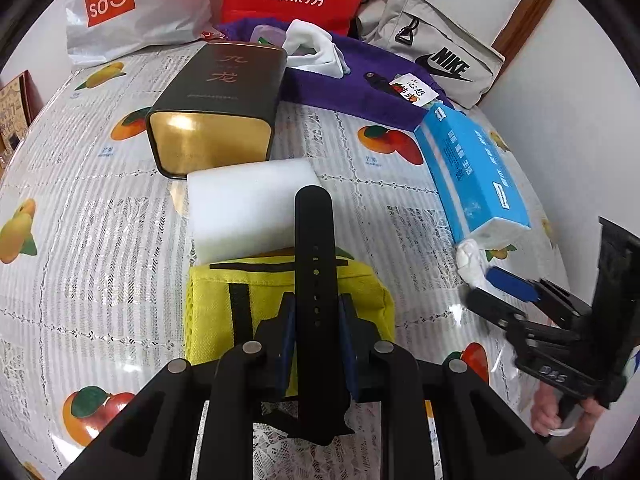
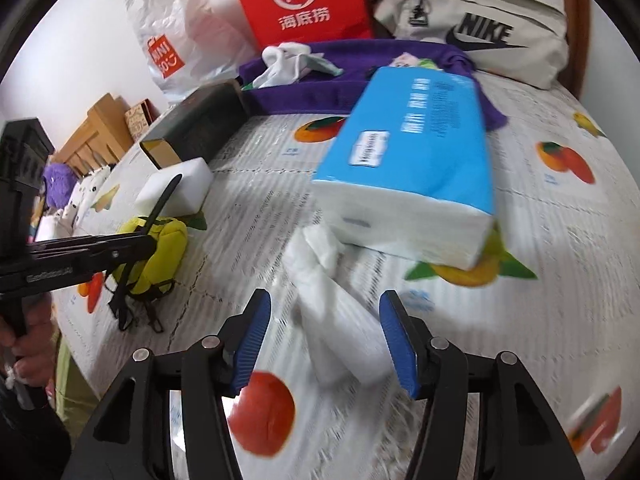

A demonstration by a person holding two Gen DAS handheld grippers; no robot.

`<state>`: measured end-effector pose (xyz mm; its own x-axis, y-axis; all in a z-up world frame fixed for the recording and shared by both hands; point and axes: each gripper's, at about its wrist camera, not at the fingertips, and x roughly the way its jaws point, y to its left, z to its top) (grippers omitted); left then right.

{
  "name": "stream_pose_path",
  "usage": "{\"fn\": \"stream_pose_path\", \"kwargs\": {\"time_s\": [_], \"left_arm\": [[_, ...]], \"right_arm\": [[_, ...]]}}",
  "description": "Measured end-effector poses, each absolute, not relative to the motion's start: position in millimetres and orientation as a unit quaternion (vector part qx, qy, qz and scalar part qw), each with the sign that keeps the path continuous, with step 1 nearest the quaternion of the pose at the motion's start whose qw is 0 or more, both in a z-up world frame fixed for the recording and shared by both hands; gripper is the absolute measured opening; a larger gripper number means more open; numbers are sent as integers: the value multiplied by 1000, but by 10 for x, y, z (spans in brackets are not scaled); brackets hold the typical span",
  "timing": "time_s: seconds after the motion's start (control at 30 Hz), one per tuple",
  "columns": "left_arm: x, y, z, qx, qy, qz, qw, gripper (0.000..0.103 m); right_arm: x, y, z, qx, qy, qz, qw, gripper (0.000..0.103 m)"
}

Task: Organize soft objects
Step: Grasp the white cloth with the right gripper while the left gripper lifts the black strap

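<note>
The black strap (image 1: 314,264) looks thin and bendy, like a watch band with little holes. It sticks up stiffly enough to stand between the blue pads, so I think it is rubbery and very light. The left claw (image 1: 316,320) is squeezed nearly shut on it, low down, and that seems a good place to hold.

Under the strap sits a yellow pouch (image 1: 288,300), puffy and squashy. Just behind it lies a white foam block (image 1: 248,204), which should be feather-light and easy to dent.

Off to the right, a crumpled white tissue (image 2: 336,332) lies on the fruit tablecloth (image 2: 560,240). It will be floppy and could tear, so pinch it gently in the middle. The right claw (image 2: 326,344) is about half open around it, pads on both sides, not pressing yet. Just beyond sits the blue tissue pack (image 2: 412,152), soft but bulky. A dark tin (image 1: 216,108) lies farther back.
</note>
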<state>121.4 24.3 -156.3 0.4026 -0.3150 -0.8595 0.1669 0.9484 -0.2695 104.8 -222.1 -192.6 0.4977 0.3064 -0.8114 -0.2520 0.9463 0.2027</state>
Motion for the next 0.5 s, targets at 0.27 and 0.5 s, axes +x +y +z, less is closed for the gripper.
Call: {"fn": "stream_pose_path", "kwargs": {"time_s": [0.27, 0.5], "left_arm": [[1223, 374, -1544, -103, 512, -152, 839, 20], [1183, 552, -1448, -116, 502, -141, 845, 20]], "right_arm": [[1025, -2062, -1982, -24, 437, 131, 890, 19], [930, -2208, -1928, -18, 450, 123, 885, 18]]}}
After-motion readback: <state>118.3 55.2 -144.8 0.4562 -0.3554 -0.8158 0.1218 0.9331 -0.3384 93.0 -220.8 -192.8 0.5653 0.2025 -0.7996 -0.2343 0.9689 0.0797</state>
